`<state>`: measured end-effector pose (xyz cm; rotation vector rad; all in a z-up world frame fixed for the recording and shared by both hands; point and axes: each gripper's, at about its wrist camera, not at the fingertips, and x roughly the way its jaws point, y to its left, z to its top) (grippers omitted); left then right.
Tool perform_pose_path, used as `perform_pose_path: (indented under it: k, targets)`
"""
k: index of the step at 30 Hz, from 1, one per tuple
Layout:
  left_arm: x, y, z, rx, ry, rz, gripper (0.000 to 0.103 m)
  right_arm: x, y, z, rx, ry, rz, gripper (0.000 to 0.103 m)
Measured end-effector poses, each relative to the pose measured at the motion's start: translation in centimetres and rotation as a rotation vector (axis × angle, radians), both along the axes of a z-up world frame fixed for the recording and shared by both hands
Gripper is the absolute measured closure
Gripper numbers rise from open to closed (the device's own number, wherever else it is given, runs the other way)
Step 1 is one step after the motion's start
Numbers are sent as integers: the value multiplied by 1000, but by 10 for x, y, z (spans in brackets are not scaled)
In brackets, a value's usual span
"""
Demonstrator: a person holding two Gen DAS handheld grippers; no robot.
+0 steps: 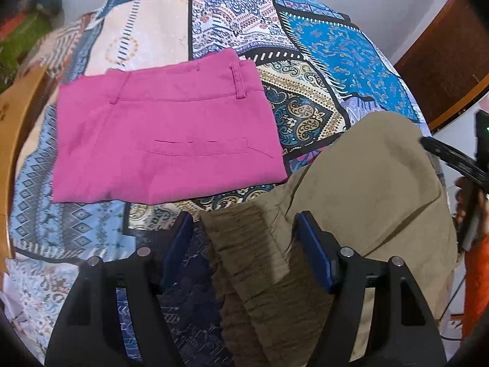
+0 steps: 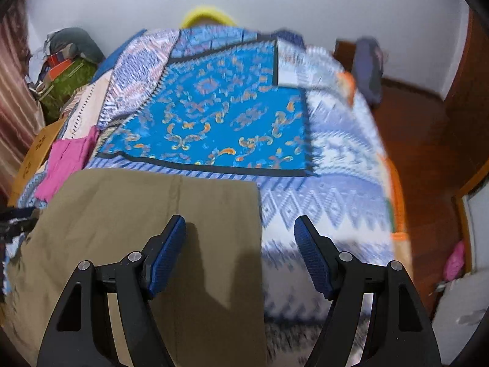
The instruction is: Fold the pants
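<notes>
Both grippers spread over the olive-khaki cotton pants (image 2: pixel 152 208), nothing pinched yet.

Your left gripper (image 1: pixel 244 229) straddles the gathered elastic waistband (image 1: pixel 253 244) on the patchwork quilted bedspread (image 1: pixel 336 46); close too shallow and you'd likely catch one layer only. Your right gripper (image 2: pixel 240 229) straddles the pants' right edge, so it may grab bedspread too. The folded magenta pants (image 1: pixel 165 131) lie near; dragging could disturb them.

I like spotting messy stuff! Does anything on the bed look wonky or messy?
A little. The khaki pants lie rumpled, their gathered waistband bunched up between the open left gripper fingers. The pink pants look neatly folded. Nothing looks spilled or torn.
</notes>
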<state>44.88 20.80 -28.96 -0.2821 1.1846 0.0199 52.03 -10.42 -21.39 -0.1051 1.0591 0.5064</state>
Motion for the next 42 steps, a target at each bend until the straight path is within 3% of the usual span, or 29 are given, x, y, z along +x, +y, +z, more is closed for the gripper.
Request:
perform_pose_path:
  k: [3, 5, 7, 9, 11, 12, 18, 22, 29, 35, 42]
  targets:
    - [4, -10, 0, 48, -4, -37, 33, 3, 9, -5, -6, 1, 40, 32]
    - [5, -15, 1, 81, -10, -53, 33, -1, 15, -5, -18, -23, 75, 39]
    - [6, -20, 2, 105, -14, -71, 34, -4, 18, -5, 6, -21, 101, 60]
    - [6, -26, 2, 142, -27, -90, 36, -5, 21, -6, -8, -31, 91, 69]
    - [5, -29, 4, 179, -34, -97, 41, -7, 22, -5, -41, -57, 79, 89]
    - [4, -33, 5, 214, -44, -108, 41, -9, 21, -5, -47, -62, 75, 91]
    - [1, -47, 16, 383, -91, -123, 46, -23, 27, 10, -152, -195, 62, 92]
    - [0, -49, 31, 442, -121, -117, 48, -24, 21, 34, -138, -252, 35, 92]
    - [-7, -45, 82, 410, -196, -74, 50, -38, 11, 81, -117, -325, 7, 93]
    - [-37, -59, 126, 422, -293, -73, 50, -68, -9, 119, -38, -358, -24, 93]
    - [-78, -71, 157, 410, -345, -68, 50, -118, -37, 156, 63, -380, -43, 93]
